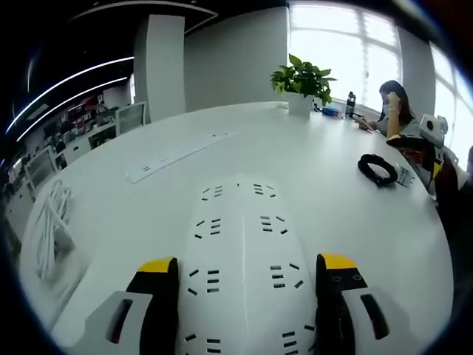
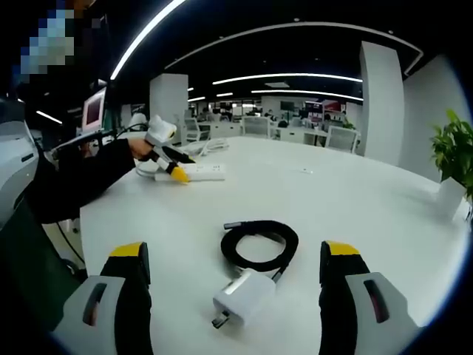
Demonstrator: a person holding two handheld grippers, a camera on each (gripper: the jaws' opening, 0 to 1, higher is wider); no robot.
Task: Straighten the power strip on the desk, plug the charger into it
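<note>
In the left gripper view, the left gripper (image 1: pixel 247 277) has its two yellow-tipped jaws set against the long sides of the white power strip (image 1: pixel 242 251), which runs away from the camera across the white surface (image 1: pixel 325 200). The jaws look closed on it, holding it near its close end. The strip is a rigid plastic bar, light and smooth; squeezed across its width it should pivot and slide easily on the slick top, though a hold near one end may let the far end swing. A second white strip (image 1: pixel 177 154) lies farther off to the left, a white cable bundle (image 1: pixel 52 225) at the near left, and a potted plant (image 1: pixel 303 81) at the far side.

In the right gripper view, the right gripper (image 2: pixel 235 285) is spread wide and empty, its jaws on either side of the white charger (image 2: pixel 242 297) and its coiled black cable (image 2: pixel 259 242). The charger is a small hard block, light and glossy; its flat sides look the best hold, prongs left free, and the floppy cable will trail.
</note>
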